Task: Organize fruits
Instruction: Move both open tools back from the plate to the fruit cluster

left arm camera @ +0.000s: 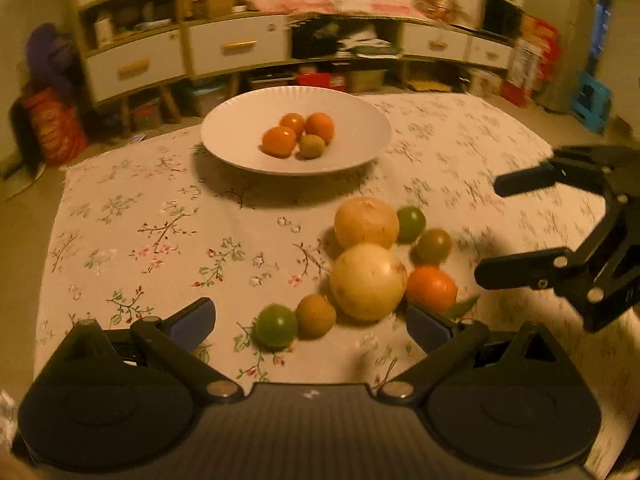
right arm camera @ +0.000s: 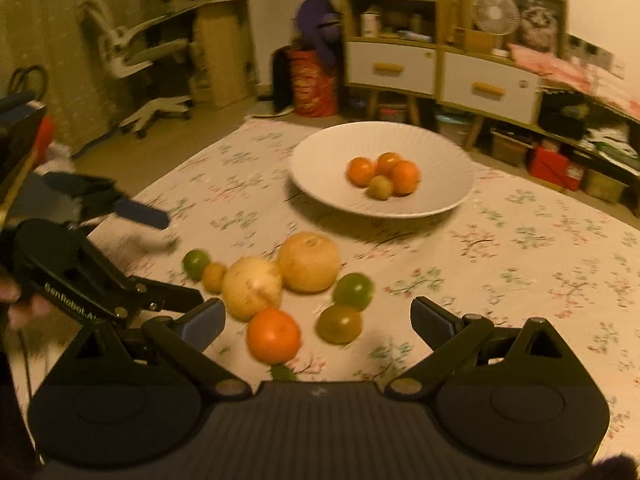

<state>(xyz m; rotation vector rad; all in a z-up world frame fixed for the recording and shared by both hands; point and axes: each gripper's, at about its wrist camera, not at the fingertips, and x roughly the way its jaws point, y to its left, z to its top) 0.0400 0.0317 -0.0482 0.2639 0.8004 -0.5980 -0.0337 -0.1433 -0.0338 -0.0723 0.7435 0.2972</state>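
A white bowl [left arm camera: 224, 132] [right arm camera: 320, 168] on the floral tablecloth holds three oranges [left arm camera: 279, 141] and a small brown fruit [left arm camera: 312, 146]. In front of it lies a loose cluster: two large yellow fruits [left arm camera: 366, 222] [left arm camera: 368, 282], an orange [left arm camera: 431, 288] [right arm camera: 273, 335], green fruits [left arm camera: 276, 326] [left arm camera: 411, 223] [right arm camera: 353, 291] and a brown one [left arm camera: 316, 315]. My left gripper [left arm camera: 310, 322] is open, just short of the green and brown fruits. My right gripper [right arm camera: 316, 320] is open over the orange and a dark green fruit [right arm camera: 339, 323]; it also shows in the left wrist view [left arm camera: 486, 232].
The tablecloth [left arm camera: 160, 220] covers the whole table. Behind the table stand a low cabinet with white drawers [left arm camera: 236, 46], cluttered shelves, an orange bag [left arm camera: 56, 128] and an office chair [right arm camera: 132, 52].
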